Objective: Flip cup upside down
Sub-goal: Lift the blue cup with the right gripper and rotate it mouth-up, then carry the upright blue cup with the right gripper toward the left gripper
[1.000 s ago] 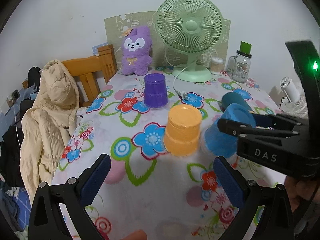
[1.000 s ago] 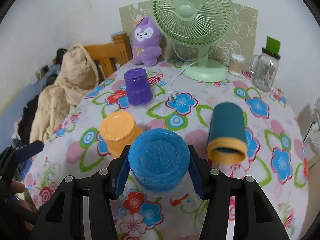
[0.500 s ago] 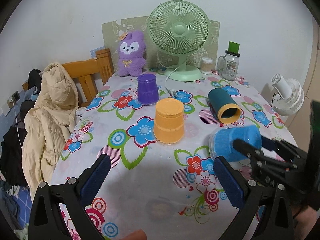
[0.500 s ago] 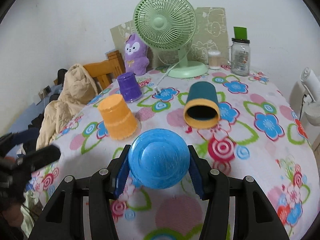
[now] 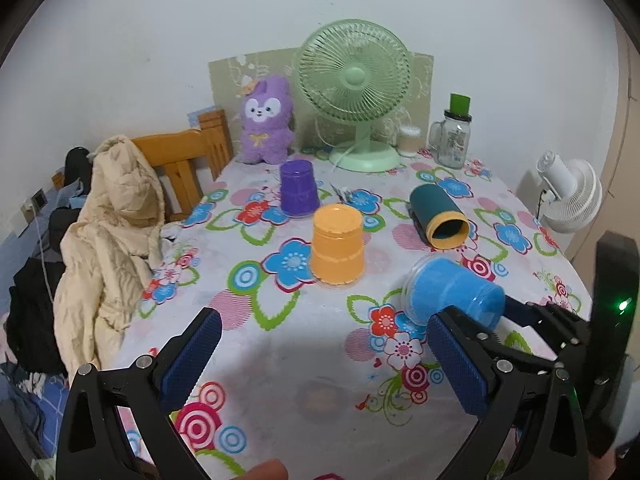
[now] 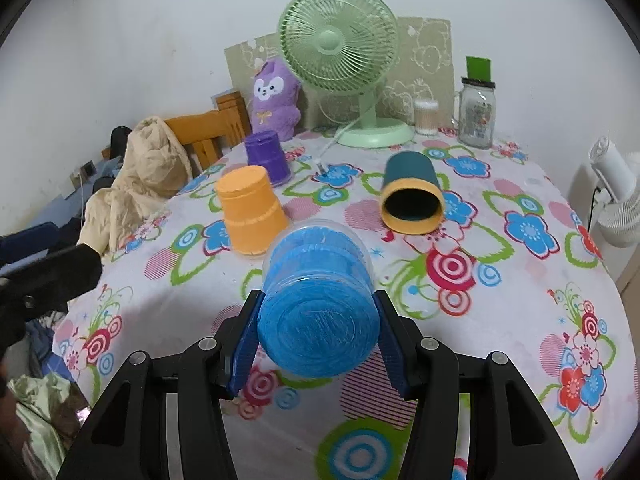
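The right gripper [image 6: 318,334] clamps the blue cup [image 6: 318,300] near its base, long axis roughly level, mouth toward the orange cup [image 6: 252,216] just beyond, while the left gripper [image 5: 320,360] hangs wide open

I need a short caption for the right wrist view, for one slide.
Right gripper holds the blue cup sideways above the floral tablecloth, near the upturned orange cup.

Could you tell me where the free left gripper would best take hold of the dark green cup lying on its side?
Grip the dark green cup across its round wall near the middle, coming down from above with one finger on each side. It lies on the table, yellow rim toward the cameras, so both sides look free. The left gripper is open.
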`<action>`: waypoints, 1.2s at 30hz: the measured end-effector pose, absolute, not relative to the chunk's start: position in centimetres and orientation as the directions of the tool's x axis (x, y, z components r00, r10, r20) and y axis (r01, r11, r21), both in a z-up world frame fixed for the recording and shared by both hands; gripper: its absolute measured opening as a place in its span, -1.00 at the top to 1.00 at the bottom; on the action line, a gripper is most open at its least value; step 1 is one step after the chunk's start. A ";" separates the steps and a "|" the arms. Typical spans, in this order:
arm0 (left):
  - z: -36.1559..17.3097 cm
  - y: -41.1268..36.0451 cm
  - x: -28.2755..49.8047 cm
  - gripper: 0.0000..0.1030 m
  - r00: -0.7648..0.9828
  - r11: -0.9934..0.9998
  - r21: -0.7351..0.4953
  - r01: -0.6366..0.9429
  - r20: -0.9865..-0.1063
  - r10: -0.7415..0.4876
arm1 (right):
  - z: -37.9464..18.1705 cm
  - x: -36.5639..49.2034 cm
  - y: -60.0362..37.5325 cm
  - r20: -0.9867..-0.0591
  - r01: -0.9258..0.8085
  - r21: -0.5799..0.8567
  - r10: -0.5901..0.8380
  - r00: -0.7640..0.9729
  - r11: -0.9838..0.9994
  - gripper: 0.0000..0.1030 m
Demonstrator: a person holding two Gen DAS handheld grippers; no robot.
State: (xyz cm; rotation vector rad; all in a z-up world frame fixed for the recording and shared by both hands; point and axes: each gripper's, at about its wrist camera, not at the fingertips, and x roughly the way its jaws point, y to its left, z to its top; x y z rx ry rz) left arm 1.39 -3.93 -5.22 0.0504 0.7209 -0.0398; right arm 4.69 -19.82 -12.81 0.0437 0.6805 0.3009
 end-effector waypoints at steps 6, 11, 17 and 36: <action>-5.5 -3.7 0.6 -1.00 0.745 0.999 0.029 0.030 -0.667 -0.003 | -13.2 4.6 -19.3 -0.626 -0.248 0.151 0.287 0.725 0.957 -0.10; -6.3 -4.3 0.4 -1.00 0.727 0.999 0.031 0.044 -0.686 -0.011 | -13.6 4.4 -19.7 -0.657 -0.225 0.187 0.292 0.695 0.956 -0.17; -6.5 -5.0 0.1 -1.00 0.722 0.998 0.024 0.063 -0.691 -0.029 | -13.2 3.8 -20.4 -0.659 -0.200 0.205 0.286 0.695 0.958 -0.68; -6.0 -6.6 -0.1 -1.00 0.733 0.997 -0.013 0.073 -0.677 -0.063 | -11.9 3.1 -22.6 -0.656 -0.201 0.238 0.310 0.688 0.950 -0.69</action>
